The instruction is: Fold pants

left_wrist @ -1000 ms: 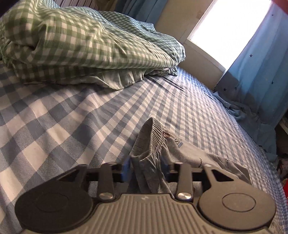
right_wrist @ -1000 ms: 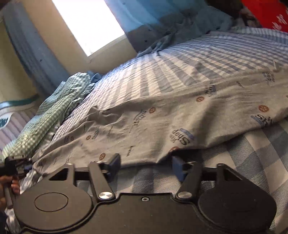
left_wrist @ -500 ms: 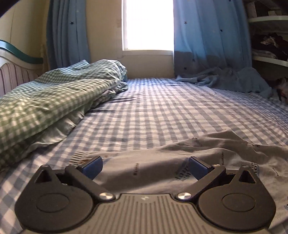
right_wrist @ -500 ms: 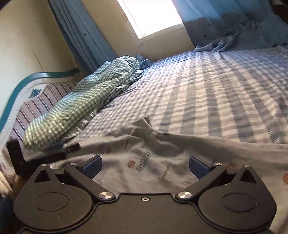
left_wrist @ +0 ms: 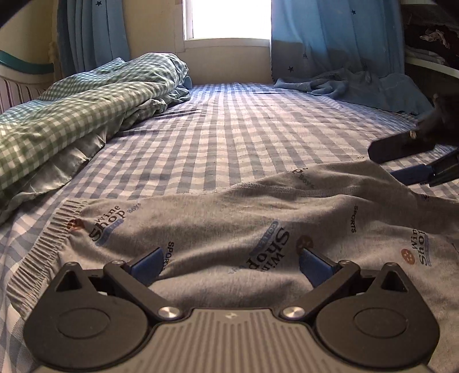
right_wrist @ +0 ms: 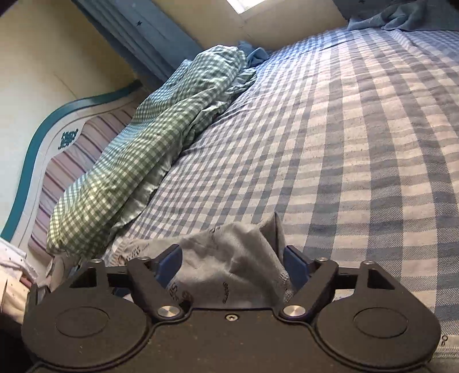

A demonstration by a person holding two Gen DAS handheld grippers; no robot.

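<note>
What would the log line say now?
left gripper: just opened, over grey printed pants | right gripper: just closing, cloth between jaws

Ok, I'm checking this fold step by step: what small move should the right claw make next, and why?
Probably finish closing the right claw on the bunched end of the grey pants. Its jaws have just been closing, and a raised peak of fabric stands between the pads, seemingly not yet pinched. The left claw hangs wide open over the spread pants, gripping nothing.

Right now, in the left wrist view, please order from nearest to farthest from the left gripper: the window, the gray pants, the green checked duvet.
1. Gray pants: directly under the left gripper.
2. Green checked duvet: farther, along the bed's left.
3. Window: farthest, beyond the bed, centre.
</note>
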